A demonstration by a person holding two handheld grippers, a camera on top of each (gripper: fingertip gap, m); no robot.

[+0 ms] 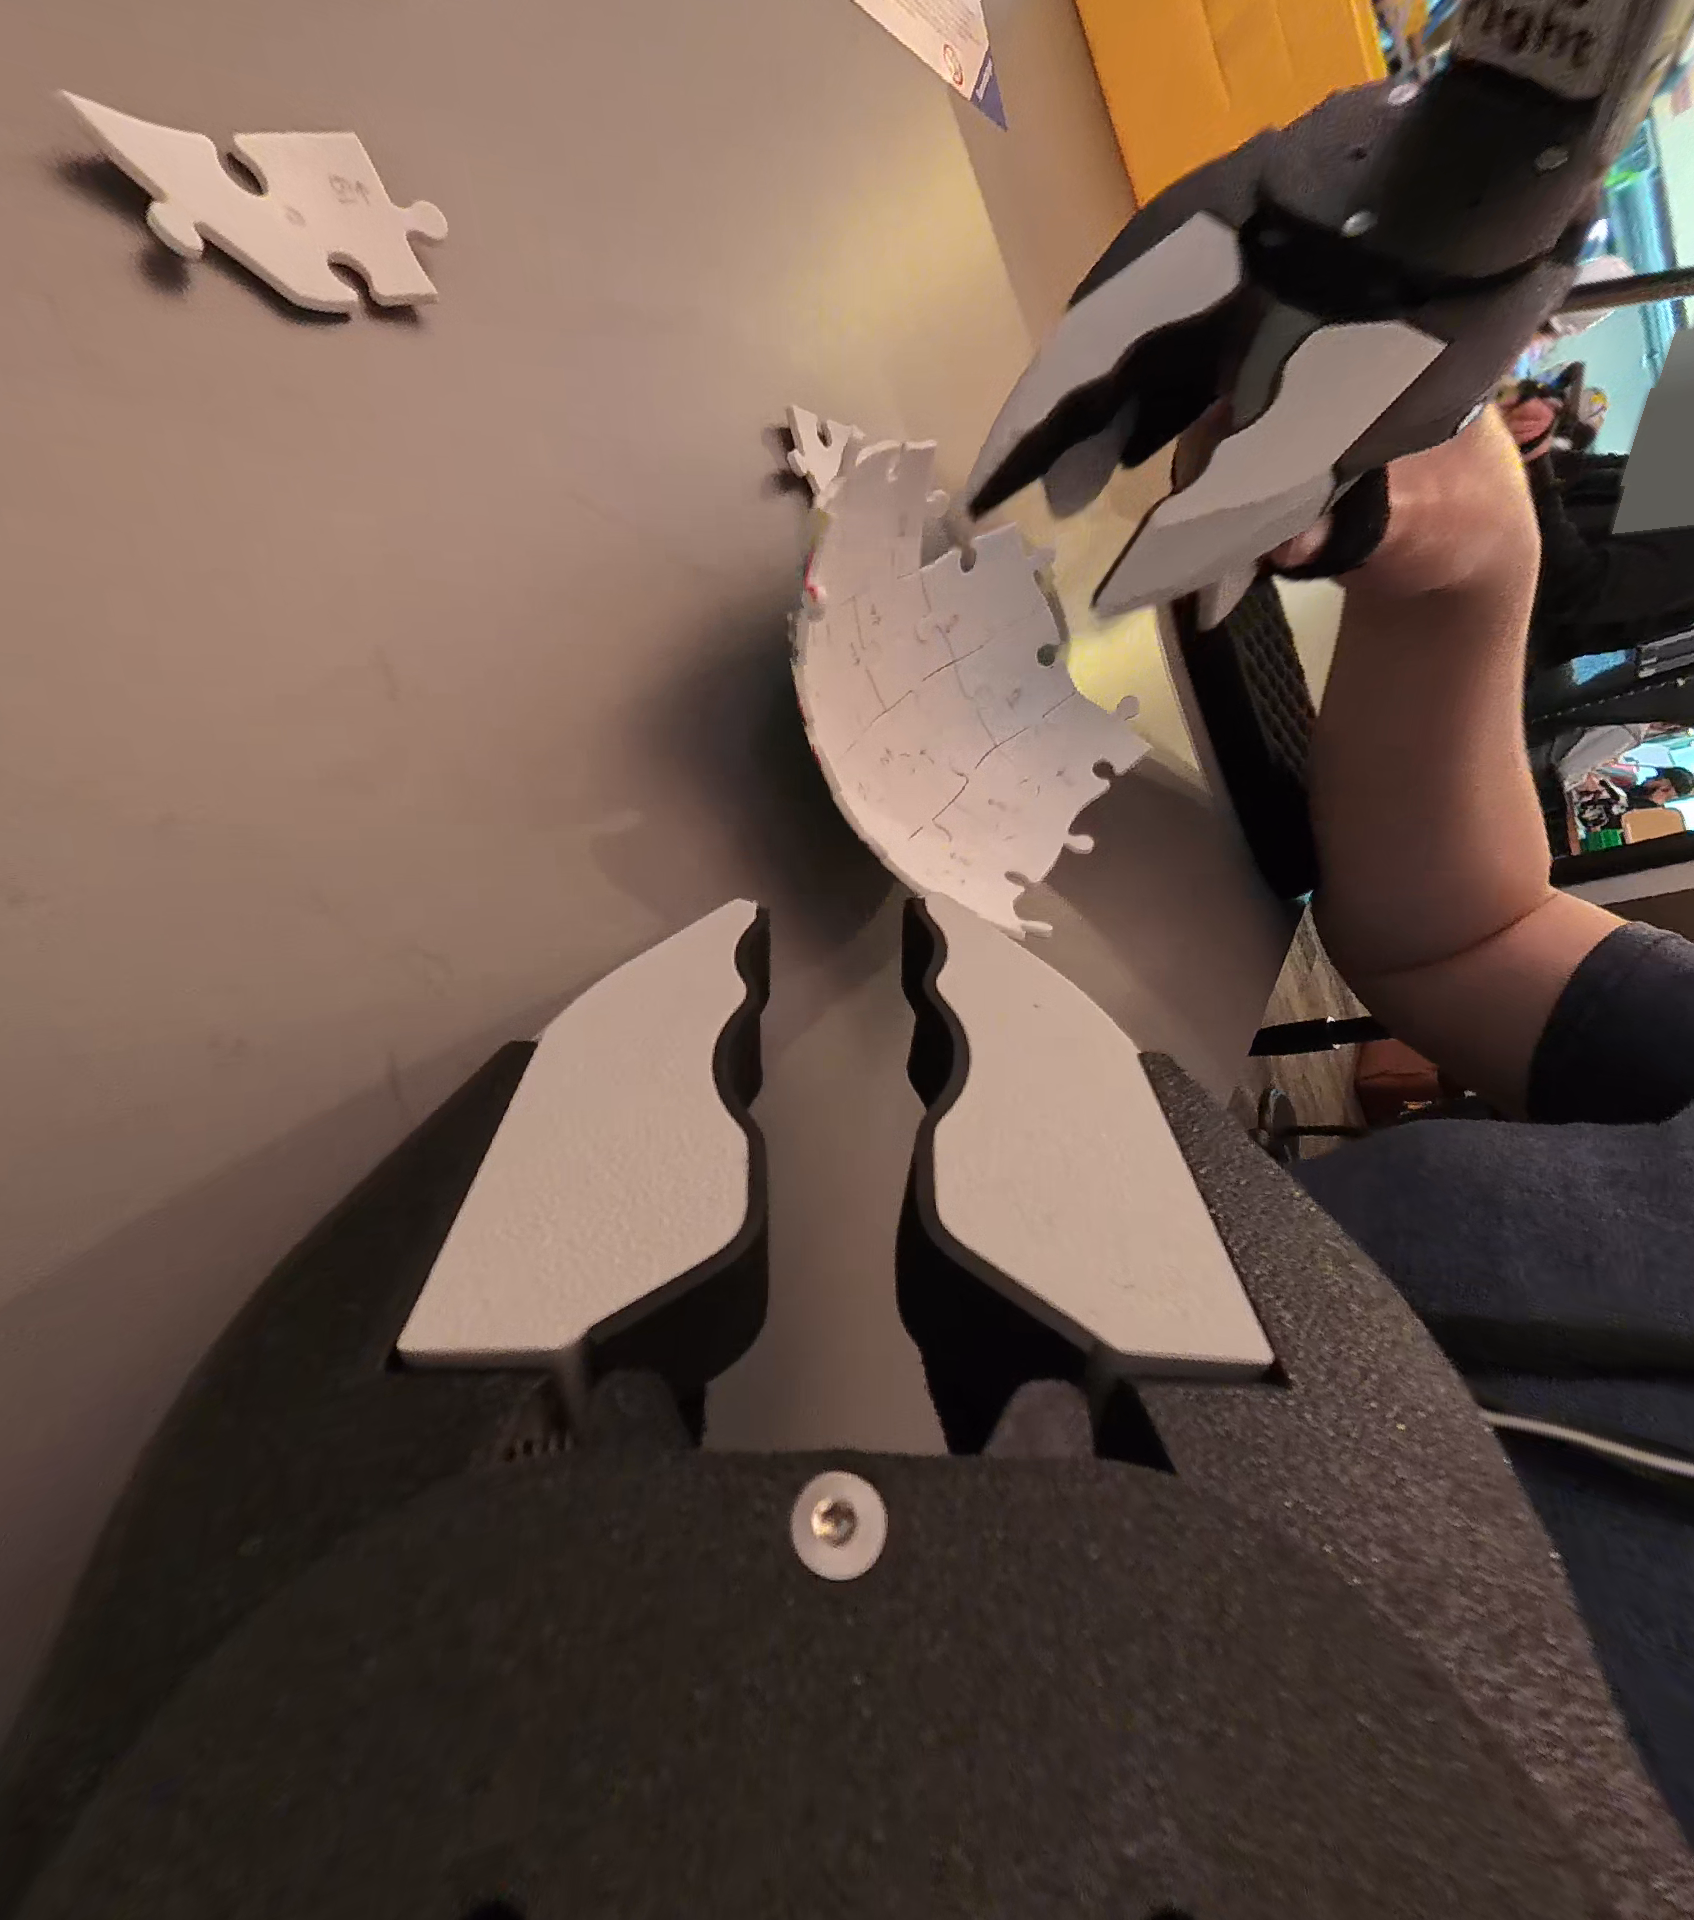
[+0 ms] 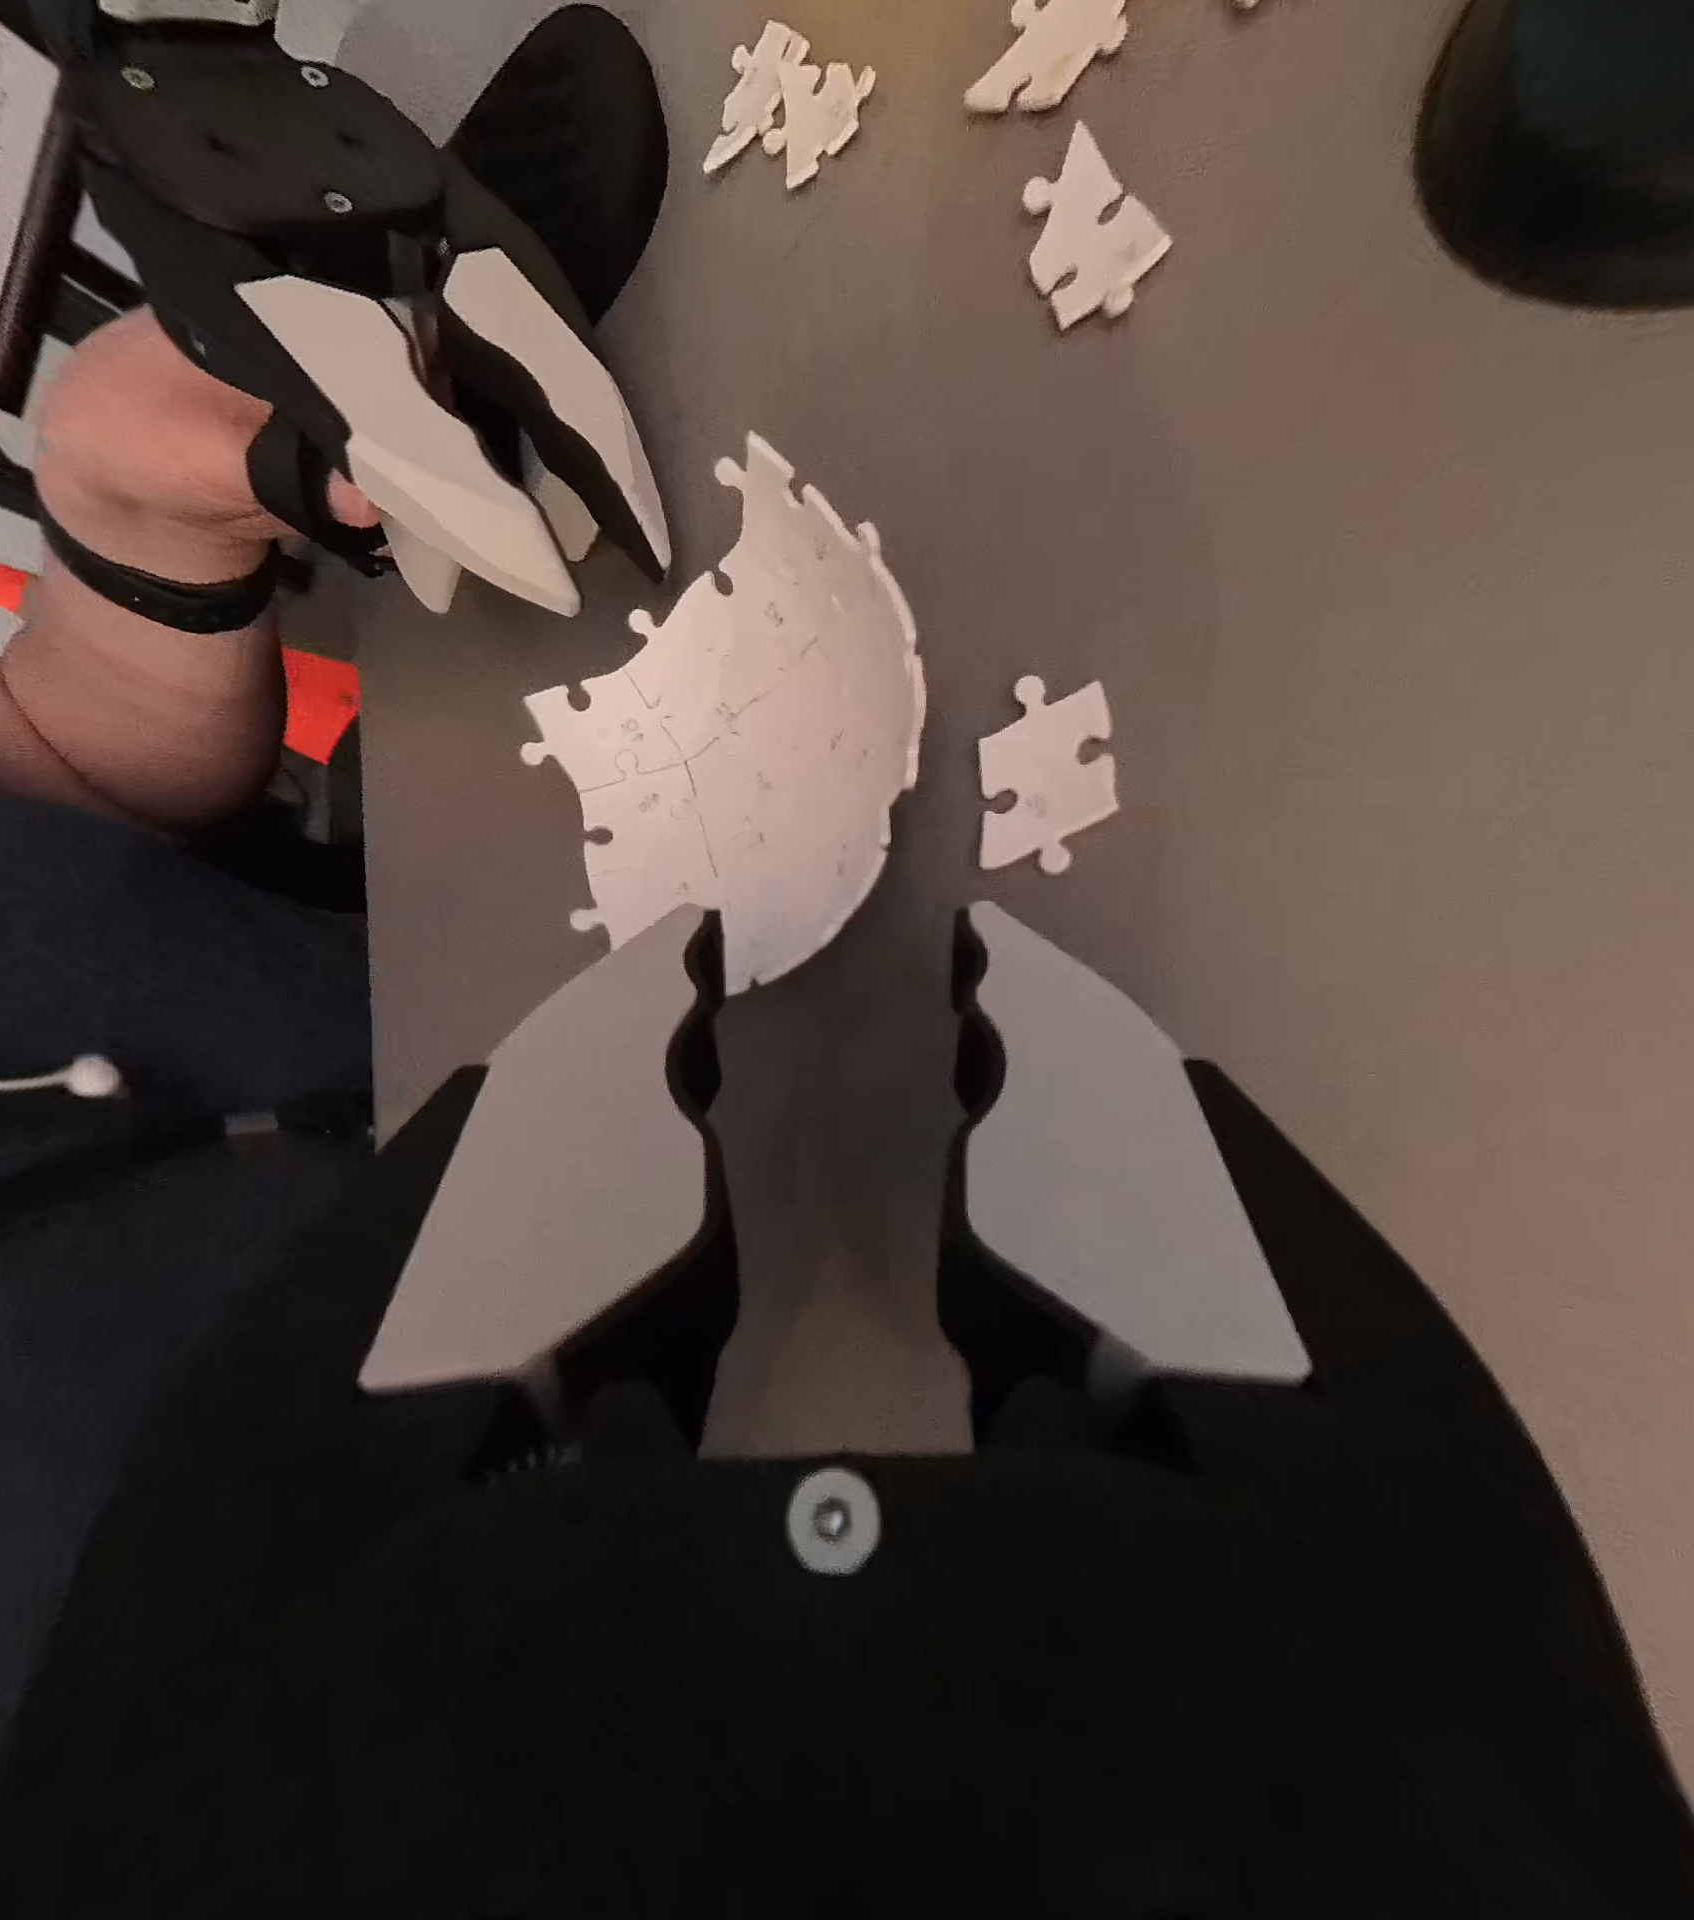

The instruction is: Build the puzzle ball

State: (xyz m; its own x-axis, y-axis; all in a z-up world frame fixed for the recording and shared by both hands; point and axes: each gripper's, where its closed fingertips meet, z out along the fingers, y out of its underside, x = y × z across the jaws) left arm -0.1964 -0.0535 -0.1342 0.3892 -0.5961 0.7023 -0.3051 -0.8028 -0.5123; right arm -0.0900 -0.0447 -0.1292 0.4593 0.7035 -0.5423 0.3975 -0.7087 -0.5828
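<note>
Grey table [image 2: 1342, 935]: half-built shell [image 2: 760, 769] mid-frame, loose piece [image 2: 1045, 779] just right. My right claw [image 2: 832, 925] and left claw [image 1: 832, 914] gape, empty. Next, I judge: grasp that piece, seat its tabs.

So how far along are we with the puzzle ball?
Early stage. Done: one curved shell section of joined pieces sits on the table. In hand: nothing; the left claw and right claw are both open and empty beside it. Left: a loose piece nearby, more pieces farther off.
</note>
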